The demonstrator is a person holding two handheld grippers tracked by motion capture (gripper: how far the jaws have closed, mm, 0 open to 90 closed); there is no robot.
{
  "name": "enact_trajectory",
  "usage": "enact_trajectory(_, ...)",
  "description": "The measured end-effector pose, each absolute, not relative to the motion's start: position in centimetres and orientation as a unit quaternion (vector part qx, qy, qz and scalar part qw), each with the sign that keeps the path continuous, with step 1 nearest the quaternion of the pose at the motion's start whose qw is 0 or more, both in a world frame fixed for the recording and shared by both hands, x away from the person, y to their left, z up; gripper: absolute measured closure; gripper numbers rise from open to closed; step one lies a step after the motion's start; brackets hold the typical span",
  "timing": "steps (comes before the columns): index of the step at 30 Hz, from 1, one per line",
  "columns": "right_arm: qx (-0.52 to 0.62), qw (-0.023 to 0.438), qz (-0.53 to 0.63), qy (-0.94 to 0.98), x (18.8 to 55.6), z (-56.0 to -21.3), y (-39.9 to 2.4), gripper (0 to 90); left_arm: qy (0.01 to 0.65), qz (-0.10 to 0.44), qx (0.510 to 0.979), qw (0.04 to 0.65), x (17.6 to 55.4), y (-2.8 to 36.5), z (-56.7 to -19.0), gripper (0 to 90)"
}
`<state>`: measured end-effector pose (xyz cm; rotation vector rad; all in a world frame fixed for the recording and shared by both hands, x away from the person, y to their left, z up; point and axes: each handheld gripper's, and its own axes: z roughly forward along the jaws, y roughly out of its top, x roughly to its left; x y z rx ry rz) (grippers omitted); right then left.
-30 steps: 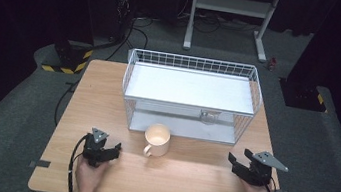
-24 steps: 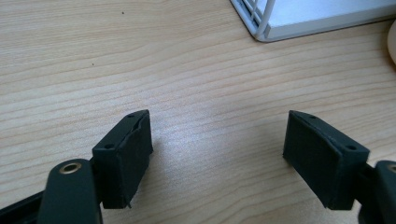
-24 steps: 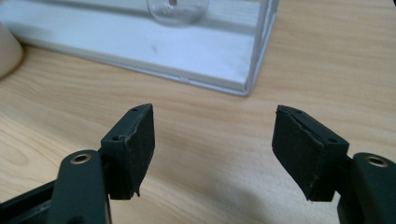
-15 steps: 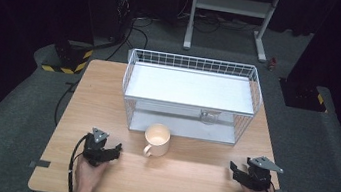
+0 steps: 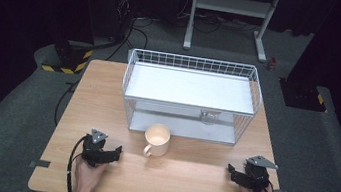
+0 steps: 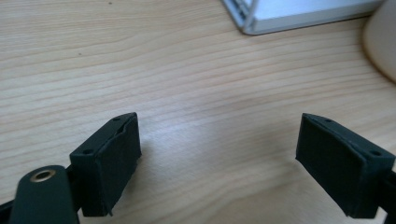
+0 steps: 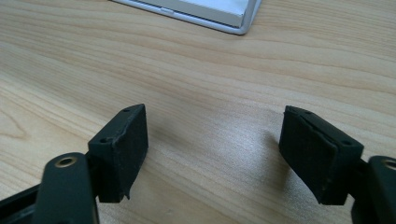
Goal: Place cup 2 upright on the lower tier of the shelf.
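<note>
A cream mug stands upright on the wooden table, just in front of a white wire rack; its handle points to the front left. My left gripper rests low on the table to the mug's left, pointing right. In the left gripper view the left gripper is open over bare wood, and the mug edges in at the far right. My right gripper lies near the front right corner, pointing left, and the right gripper is open on nothing. Both pairs of jaws have just been opening.
The rack has a solid white shelf and a lower tray, whose corner also faces the right gripper. A clear glass stands under the shelf at the right. Dark floor, cables and a metal stand lie beyond the table.
The right gripper has shifted slightly toward the table's front edge. The left gripper has stayed where it was. Mug and rack have not moved.
</note>
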<state>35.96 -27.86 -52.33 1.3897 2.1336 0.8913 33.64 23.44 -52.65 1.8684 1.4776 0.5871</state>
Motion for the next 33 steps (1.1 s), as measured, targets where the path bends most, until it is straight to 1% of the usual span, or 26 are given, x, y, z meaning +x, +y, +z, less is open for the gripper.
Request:
enact_trajectory(3,0.504,0.219,0.322,0.771,36.0,-52.3,-27.8,22.6,0.560,0.223,0.722,0.340,33.2,23.4,-52.6,13.9)
enact_trajectory(7,0.504,0.220,0.322,0.771,36.0,-52.3,-27.8,22.6,0.549,0.214,0.730,0.347,32.2,23.1,-52.5,10.7)
enact_trajectory(14,0.505,0.220,0.322,0.770,36.0,-52.3,-27.8,22.6,0.521,0.201,0.746,0.362,30.9,21.4,-52.2,7.7)
enact_trajectory(22,0.505,0.221,0.321,0.770,35.9,-52.3,-27.8,22.6,0.499,0.193,0.762,0.364,30.7,19.4,-52.0,5.8)
enact_trajectory(33,0.505,0.220,0.322,0.770,35.9,-52.3,-27.8,22.3,0.469,0.188,0.778,0.374,31.5,16.5,-51.2,4.7)
